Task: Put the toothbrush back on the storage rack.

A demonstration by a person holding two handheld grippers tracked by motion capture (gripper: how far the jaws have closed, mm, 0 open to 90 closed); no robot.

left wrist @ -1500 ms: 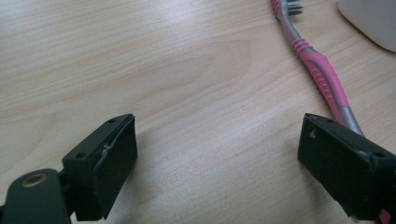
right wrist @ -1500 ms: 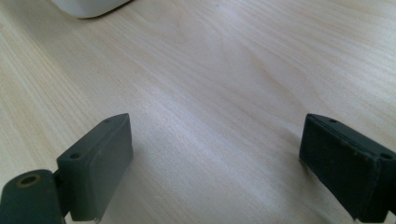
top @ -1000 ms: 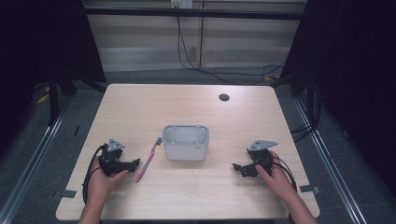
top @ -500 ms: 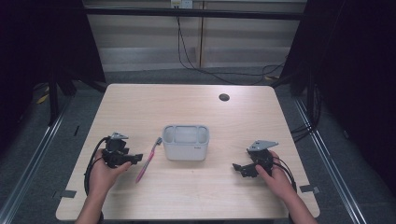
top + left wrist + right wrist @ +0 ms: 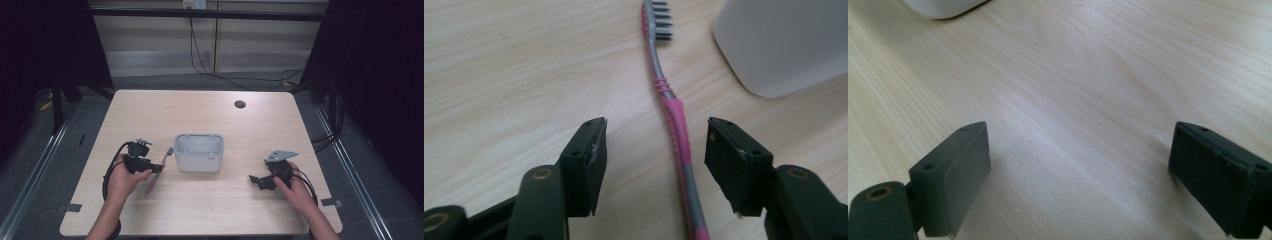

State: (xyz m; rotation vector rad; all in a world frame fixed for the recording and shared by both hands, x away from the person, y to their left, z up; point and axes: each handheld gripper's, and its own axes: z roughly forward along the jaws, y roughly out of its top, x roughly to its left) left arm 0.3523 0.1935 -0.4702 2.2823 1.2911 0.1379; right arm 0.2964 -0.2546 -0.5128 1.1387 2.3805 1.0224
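Observation:
A pink and grey toothbrush (image 5: 159,172) lies flat on the wooden table (image 5: 200,115), its bristle head pointing at a white compartmented container (image 5: 199,152). My left gripper (image 5: 154,168) reaches in from the left over the handle. In the left gripper view the toothbrush (image 5: 671,115) lies between the jaws of the left gripper (image 5: 657,136); they have just been closing, but neither pad touches it. The container's corner (image 5: 784,45) sits just beyond. My right gripper (image 5: 257,181) rests at the right, and the right gripper (image 5: 1078,150) is open over bare wood.
A small round black grommet (image 5: 240,104) sits in the table's far right part. The container's edge (image 5: 943,6) shows at the top left of the right gripper view. Dark floor, rails and cables surround the table.
The left hand has moved right and slightly up, bringing its gripper around the toothbrush handle, and its jaws have narrowed. The right hand has kept still.

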